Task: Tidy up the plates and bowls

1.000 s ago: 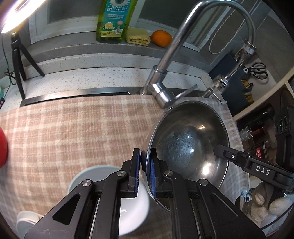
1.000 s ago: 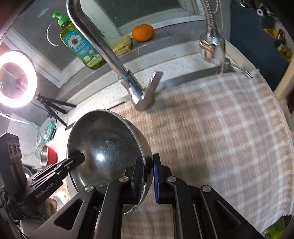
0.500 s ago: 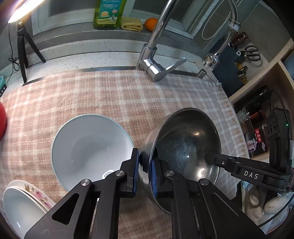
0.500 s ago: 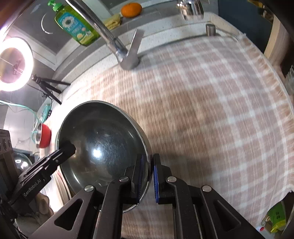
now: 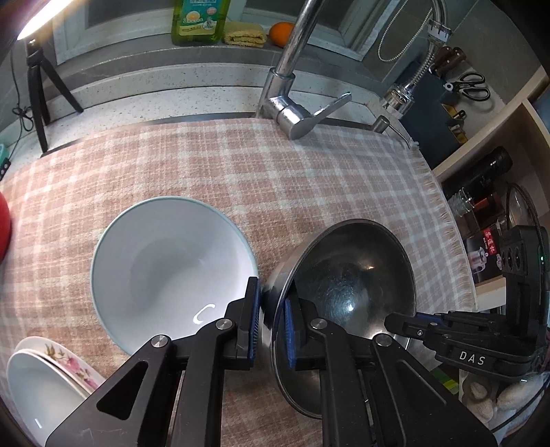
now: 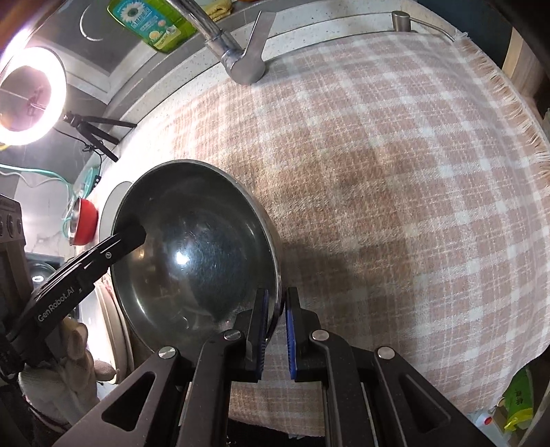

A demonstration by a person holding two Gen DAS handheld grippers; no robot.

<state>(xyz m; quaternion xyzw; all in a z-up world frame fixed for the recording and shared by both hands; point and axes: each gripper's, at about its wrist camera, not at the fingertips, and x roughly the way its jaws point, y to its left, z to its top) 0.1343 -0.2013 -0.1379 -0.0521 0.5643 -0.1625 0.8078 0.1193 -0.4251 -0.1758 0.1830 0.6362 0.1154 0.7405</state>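
Observation:
A steel bowl hangs tilted just over the checked cloth, held from both sides. My left gripper is shut on its left rim, one pad outside the wall and one inside. My right gripper is shut on the opposite rim of the steel bowl. In the left wrist view the right gripper reaches in from the right. A pale blue bowl sits upright on the cloth, close beside the steel bowl's left side. Stacked plates, one flowered, lie at the near left.
A faucet stands at the cloth's far edge, with a soap bottle and an orange on the ledge behind. A red bowl sits far left. Shelves with bottles border the right. Bare cloth spreads right of the steel bowl.
Both grippers carried the steel bowl back from the faucet and lower toward the cloth. The pale blue bowl and the plates came into the left wrist view.

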